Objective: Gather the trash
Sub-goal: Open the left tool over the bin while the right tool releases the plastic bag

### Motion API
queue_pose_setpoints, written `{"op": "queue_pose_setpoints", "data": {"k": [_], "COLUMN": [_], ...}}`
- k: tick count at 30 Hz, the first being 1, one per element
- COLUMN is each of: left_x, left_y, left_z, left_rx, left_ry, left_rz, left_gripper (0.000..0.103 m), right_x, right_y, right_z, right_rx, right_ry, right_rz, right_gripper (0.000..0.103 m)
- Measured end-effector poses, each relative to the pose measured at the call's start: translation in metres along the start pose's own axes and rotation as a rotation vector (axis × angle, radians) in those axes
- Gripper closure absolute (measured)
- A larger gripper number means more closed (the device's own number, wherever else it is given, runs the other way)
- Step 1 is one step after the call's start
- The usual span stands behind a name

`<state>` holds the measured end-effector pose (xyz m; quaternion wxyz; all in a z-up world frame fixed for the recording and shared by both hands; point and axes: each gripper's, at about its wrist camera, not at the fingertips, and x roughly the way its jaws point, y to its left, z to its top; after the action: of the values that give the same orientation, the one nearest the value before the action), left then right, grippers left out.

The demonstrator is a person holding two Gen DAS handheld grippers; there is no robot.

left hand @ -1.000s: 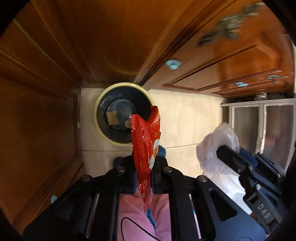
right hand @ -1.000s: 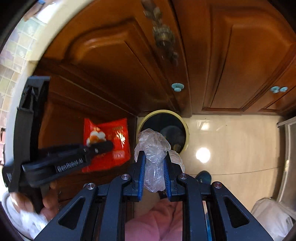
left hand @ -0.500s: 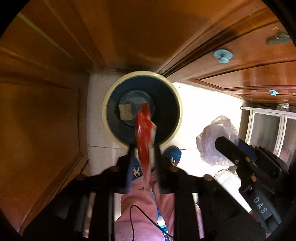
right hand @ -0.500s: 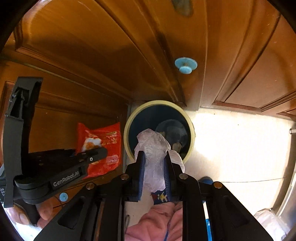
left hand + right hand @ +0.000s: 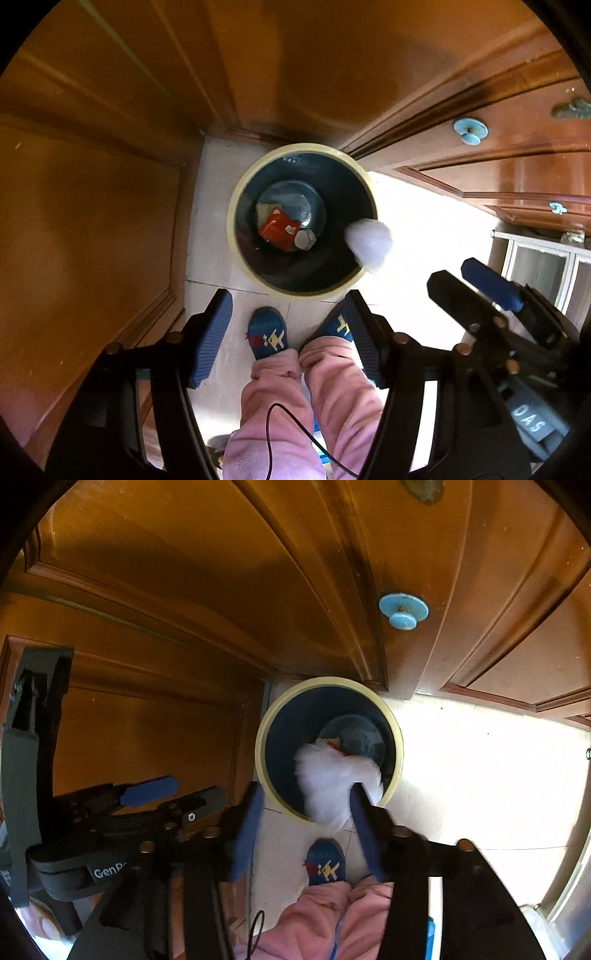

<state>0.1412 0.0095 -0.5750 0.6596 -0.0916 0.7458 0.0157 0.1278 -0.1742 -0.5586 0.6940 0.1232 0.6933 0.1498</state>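
Both drops done: left hand-held gripper (image 5: 288, 325) opening, empty, red wrapper (image 5: 277, 229) now in bin (image 5: 236, 236). Right hand-held gripper (image 5: 306, 827) opening, plastic wad (image 5: 328, 779) falling in.

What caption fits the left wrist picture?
Open left claw above the round cream-rimmed blue bin, crumpled red snack wrapper at its bottom, white plastic bag dropping in.
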Motion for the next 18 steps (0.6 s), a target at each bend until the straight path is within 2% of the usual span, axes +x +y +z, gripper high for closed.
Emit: {"op": "queue_pose_setpoints", "data": {"k": [3, 8, 13, 18], "left_x": [-0.011, -0.032, -0.059, -0.097], "left_y": [0.004, 0.009, 0.011, 0.015], "left_z": [-0.004, -0.009, -0.015, -0.024], "left_rx": [-0.025, -0.048, -0.057, -0.085], "left_ry": [-0.018, -0.041, -0.063, -0.093], "left_rz": [-0.003, -0.023, -0.030, -0.084], "left_gripper": [0.038, 0.034, 0.034, 0.034], "right_x": [-0.008, -0.023, -0.042, -0.071], "right_y": [0.003, 0.009, 0.012, 0.018], "right_z": [0.001, 0.004, 0.006, 0.002], "right_rx": [-0.004, -0.026, -0.036, -0.039], "right_ry": [-0.016, -0.020, -0.025, -0.037], "right_rz": [0.012, 0.017, 0.006, 0.003], "right_gripper": [0.036, 0.025, 0.024, 0.024]}}
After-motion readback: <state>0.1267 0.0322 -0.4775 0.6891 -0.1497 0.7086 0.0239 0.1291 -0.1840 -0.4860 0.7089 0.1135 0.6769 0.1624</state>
